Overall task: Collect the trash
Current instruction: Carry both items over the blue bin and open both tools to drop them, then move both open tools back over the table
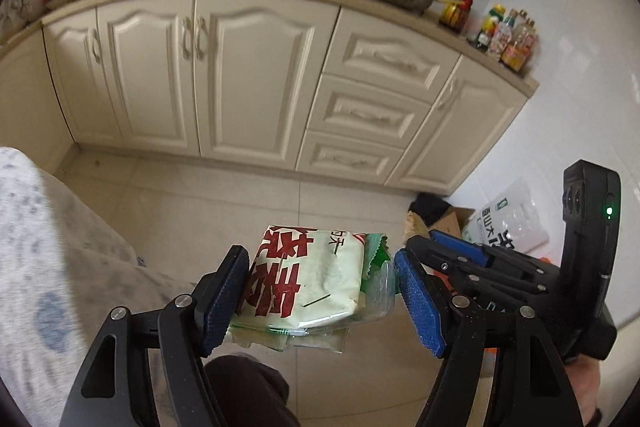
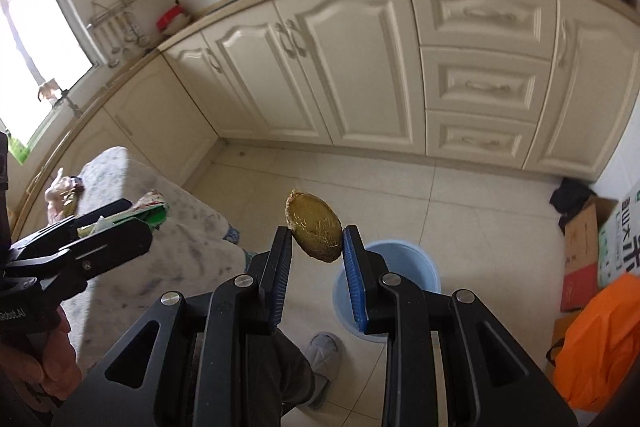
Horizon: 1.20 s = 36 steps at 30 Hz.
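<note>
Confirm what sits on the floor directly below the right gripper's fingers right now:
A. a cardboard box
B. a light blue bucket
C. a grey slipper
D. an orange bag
B. In the right wrist view the light blue bucket shows just behind and under the right gripper, which is shut on a brownish-yellow oval scrap; the orange bag lies off to the side.

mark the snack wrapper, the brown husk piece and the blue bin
snack wrapper [image 1: 316,277]: left wrist view, printed front.
brown husk piece [image 2: 316,227]: right wrist view, middle of its face.
blue bin [image 2: 416,263]: right wrist view, inner wall.
</note>
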Each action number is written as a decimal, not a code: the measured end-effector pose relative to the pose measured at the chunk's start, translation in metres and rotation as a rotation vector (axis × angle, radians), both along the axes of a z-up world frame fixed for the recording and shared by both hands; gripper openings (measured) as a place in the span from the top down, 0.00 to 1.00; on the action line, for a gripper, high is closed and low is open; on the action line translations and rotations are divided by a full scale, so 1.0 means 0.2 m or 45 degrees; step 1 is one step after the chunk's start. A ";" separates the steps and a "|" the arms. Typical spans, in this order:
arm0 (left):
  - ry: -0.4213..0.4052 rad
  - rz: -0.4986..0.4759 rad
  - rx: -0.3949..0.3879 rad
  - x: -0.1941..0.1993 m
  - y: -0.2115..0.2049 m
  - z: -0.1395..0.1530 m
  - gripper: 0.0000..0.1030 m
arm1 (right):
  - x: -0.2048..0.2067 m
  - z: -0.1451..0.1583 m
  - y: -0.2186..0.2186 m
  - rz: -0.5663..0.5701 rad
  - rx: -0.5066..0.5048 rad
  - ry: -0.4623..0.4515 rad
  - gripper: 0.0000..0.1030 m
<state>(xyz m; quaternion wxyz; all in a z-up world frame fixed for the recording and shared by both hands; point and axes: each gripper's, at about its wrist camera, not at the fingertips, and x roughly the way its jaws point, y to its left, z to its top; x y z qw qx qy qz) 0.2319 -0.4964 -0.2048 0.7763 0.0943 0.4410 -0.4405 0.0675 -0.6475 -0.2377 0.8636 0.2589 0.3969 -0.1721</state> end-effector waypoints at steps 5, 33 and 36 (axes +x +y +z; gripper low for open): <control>0.072 -0.023 0.089 0.23 -0.28 -0.14 0.32 | 0.00 -0.20 -0.16 -0.033 0.088 0.048 0.74; -0.124 0.067 0.095 0.23 -0.30 0.00 0.01 | -0.09 -0.24 -0.24 -0.192 0.134 0.046 0.11; -0.159 0.115 0.040 0.14 -0.03 0.13 0.01 | -0.06 -0.13 -0.18 -0.183 0.092 0.010 0.07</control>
